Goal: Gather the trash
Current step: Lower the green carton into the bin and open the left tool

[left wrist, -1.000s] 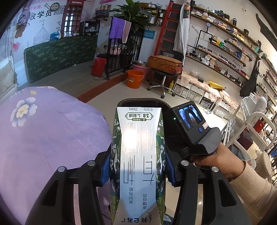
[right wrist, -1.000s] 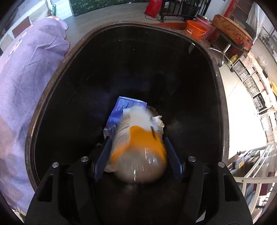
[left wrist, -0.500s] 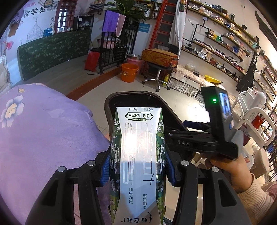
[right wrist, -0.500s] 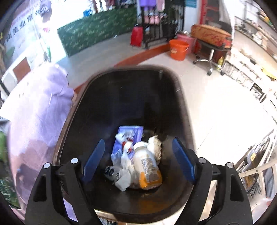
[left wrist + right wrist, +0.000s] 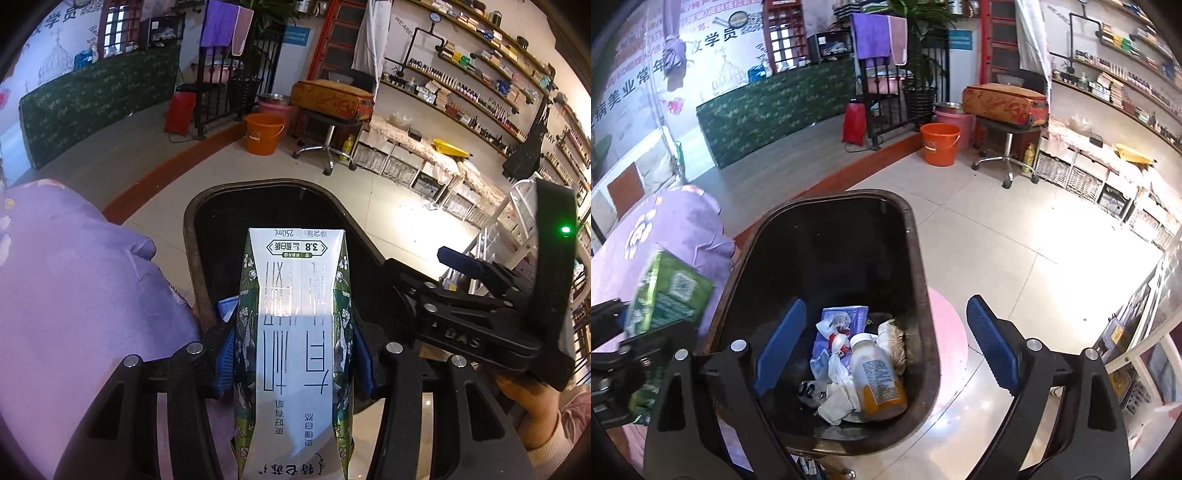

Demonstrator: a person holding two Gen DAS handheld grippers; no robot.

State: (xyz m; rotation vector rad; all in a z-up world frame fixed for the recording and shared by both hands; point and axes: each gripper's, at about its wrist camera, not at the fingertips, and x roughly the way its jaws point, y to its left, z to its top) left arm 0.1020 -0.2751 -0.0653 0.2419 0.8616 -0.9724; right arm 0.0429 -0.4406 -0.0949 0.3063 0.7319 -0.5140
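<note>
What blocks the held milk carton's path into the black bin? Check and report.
Nothing visible does. The milk carton sits clamped in the left hand-held gripper, with the bin's open mouth just beyond it. The right hand-held gripper is off to the side, jaws opening, empty.

The left gripper (image 5: 293,354) points steeply downward, its blue pads (image 5: 226,360) pressed on both sides of a milk carton (image 5: 293,332) that stands out past the fingertips. To its right, the right gripper (image 5: 886,339) also tilts downward, its jaws opening wide with nothing between them. The person's right hand (image 5: 532,402) grips that tool from beneath, a cream sleeve (image 5: 554,458) at the wrist.
</note>
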